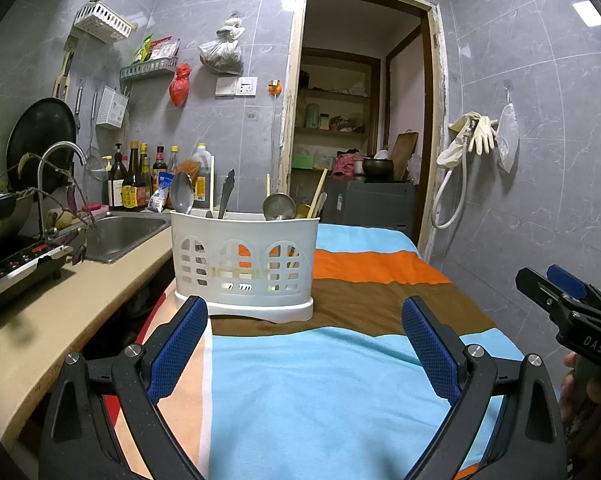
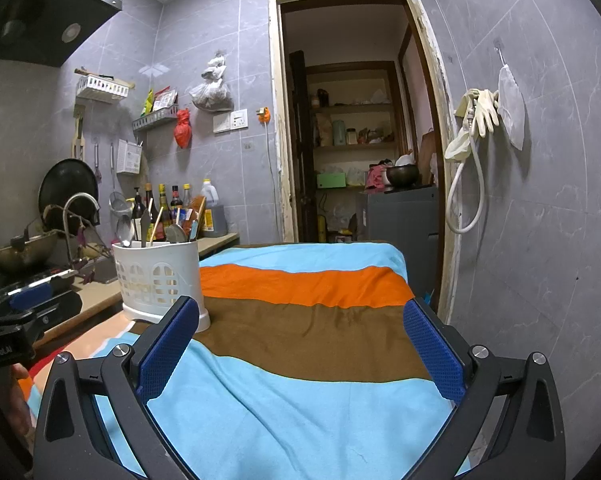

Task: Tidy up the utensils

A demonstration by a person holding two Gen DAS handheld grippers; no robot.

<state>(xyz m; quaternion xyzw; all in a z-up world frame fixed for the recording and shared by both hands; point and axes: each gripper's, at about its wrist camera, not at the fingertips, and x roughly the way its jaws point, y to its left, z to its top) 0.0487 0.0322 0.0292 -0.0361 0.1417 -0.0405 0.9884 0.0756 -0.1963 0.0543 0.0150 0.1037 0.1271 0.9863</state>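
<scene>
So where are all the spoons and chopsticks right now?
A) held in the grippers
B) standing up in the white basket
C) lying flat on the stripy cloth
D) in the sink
B: the spoons and chopsticks stand upright in the white utensil basket on the striped cloth, while the left gripper and right gripper are both open and hold nothing.

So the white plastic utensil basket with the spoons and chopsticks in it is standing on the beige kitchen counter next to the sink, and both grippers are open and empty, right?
Not quite. The white plastic utensil basket stands on the striped blue, orange and brown cloth, not on the beige counter; the left wrist view shows it. The left gripper and right gripper are indeed open and empty.
</scene>
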